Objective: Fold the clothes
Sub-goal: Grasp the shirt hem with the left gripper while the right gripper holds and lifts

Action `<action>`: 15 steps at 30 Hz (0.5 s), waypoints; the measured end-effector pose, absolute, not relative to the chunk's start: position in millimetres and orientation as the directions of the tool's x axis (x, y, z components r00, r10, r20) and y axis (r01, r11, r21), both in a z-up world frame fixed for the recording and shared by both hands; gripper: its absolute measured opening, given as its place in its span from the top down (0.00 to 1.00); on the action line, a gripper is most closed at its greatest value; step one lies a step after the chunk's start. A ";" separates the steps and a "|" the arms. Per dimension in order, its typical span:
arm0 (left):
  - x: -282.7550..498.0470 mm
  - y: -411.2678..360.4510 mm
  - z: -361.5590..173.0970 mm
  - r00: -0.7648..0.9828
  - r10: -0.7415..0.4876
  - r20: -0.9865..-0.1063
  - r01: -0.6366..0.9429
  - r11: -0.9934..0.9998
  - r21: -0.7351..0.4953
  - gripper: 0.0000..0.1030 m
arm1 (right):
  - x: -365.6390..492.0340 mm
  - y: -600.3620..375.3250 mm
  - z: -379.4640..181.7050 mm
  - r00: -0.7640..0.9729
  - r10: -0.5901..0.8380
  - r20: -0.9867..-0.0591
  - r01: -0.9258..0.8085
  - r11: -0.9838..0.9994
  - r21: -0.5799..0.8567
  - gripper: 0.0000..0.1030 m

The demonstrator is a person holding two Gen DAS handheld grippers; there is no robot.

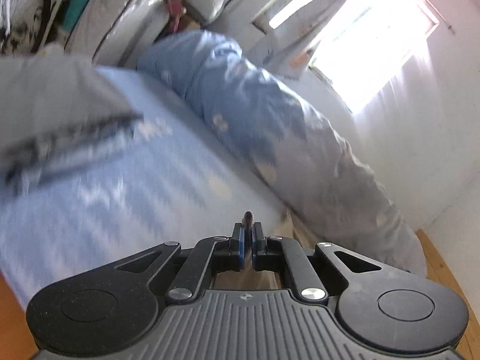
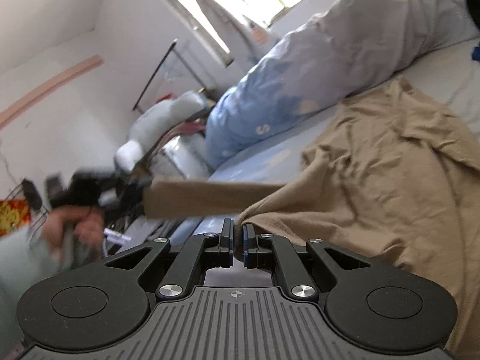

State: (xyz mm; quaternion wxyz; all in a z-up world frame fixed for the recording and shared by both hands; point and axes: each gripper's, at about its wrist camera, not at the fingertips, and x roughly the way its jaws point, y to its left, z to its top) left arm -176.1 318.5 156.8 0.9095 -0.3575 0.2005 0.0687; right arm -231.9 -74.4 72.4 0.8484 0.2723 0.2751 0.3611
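A tan garment [image 2: 390, 180] lies rumpled on the bed. My right gripper [image 2: 238, 237] is shut on a bunched edge of it. One tan sleeve [image 2: 210, 198] is pulled taut to the left, where a hand [image 2: 75, 225] holds my blurred left gripper [image 2: 132, 189] at the sleeve's end. In the left wrist view, my left gripper [image 1: 247, 234] is shut, with tan cloth [image 1: 255, 279] showing under the fingers and a dark tip between them.
The blue bed sheet [image 1: 120, 195] runs beneath. A rolled blue-grey duvet [image 1: 255, 105] lies along the wall side of the bed. A blurred grey and dark shape [image 1: 60, 111] crosses the left. Bags and clutter [image 2: 168, 138] stand beyond the bed. Wooden floor [image 1: 444, 264] shows at right.
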 end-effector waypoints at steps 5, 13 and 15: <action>-131.9 341.4 177.3 0.915 0.020 -0.404 -0.278 0.755 -0.594 0.92 | -245.2 -38.5 73.8 0.505 0.800 -0.324 -0.507 0.579 0.639 0.93; -70.9 384.1 191.1 0.927 0.052 -0.371 -0.289 0.730 -0.619 0.93 | -245.4 15.3 69.3 0.393 0.803 -0.447 -0.566 0.595 0.571 0.93; -52.8 398.4 193.3 0.929 0.065 -0.364 -0.295 0.722 -0.625 0.93 | -245.4 28.7 68.1 0.365 0.799 -0.478 -0.581 0.596 0.554 0.93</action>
